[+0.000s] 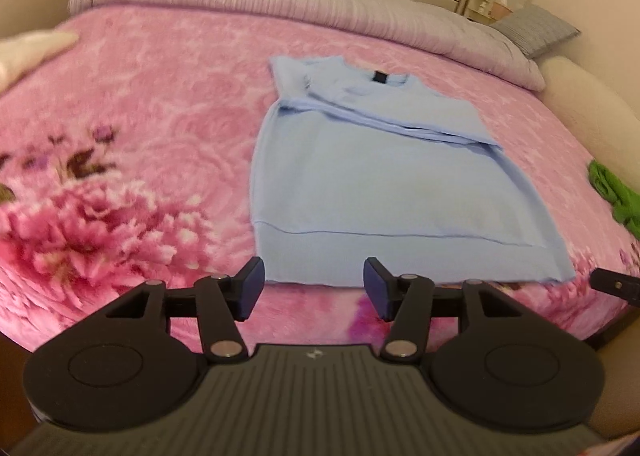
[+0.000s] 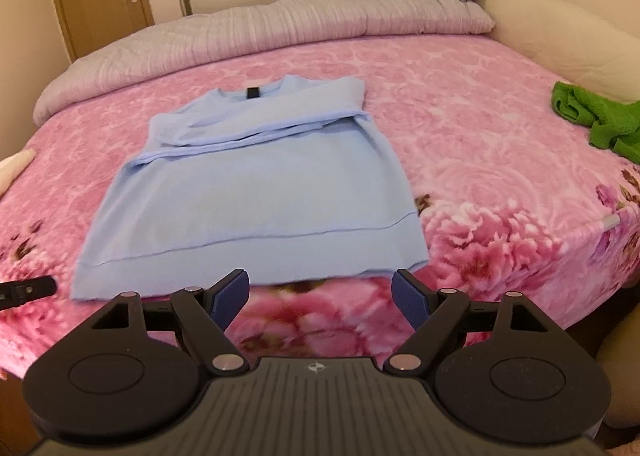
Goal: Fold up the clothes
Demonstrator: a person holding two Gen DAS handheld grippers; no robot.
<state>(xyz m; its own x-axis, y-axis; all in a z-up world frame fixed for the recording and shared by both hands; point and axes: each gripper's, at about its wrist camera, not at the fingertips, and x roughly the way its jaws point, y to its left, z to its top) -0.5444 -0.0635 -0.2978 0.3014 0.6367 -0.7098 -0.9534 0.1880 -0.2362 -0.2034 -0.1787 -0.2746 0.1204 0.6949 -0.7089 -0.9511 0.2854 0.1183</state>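
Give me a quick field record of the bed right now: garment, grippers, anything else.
garment: blue top, flat on the pink blanket, sleeves folded across the chest, hem nearest the grippers
left gripper: open, empty, by the hem
right gripper: open, empty, by the hem's right corner
other: green cloth at the bed's right edge
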